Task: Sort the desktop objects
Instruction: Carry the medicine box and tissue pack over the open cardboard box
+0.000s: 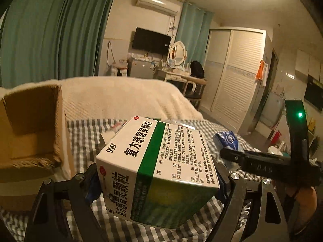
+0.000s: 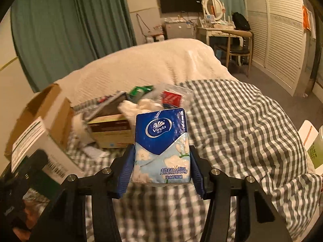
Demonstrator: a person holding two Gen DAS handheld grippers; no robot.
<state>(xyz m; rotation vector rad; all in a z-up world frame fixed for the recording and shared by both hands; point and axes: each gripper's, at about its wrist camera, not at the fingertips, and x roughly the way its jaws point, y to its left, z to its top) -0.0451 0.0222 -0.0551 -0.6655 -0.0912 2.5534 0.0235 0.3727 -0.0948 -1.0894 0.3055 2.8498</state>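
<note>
Bedroom light falls warm over a bed with a grey-and-white checked sheet (image 2: 232,121) and a cream blanket (image 2: 153,60) bunched at its far end — that is your working surface.

Between your left gripper (image 1: 157,179) fingers sits a white-and-green medicine box (image 1: 155,161), clamped across its width with the jaws spread wide and lifted clear of the sheet. Just to its left stands an open cardboard box (image 1: 32,125), one brown flap upright and close to the medicine box's near corner; little room on that side.

Your right gripper (image 2: 161,161) has its blue pads (image 2: 126,173) pressed on both sides of a blue Vinda tissue pack (image 2: 162,141), jaws about half spread, the pack upright and off the bed. Beyond it lies a clutter of items — a flat brown carton (image 2: 111,129), a green packet (image 2: 139,91), a red packet in clear plastic (image 2: 171,97), some white cloth (image 2: 145,105).

To the right of the pack the checked sheet runs bare to the bed's edge, open room for moving. From the left wrist view your right gripper reaches in from the right, close beside the medicine box.
</note>
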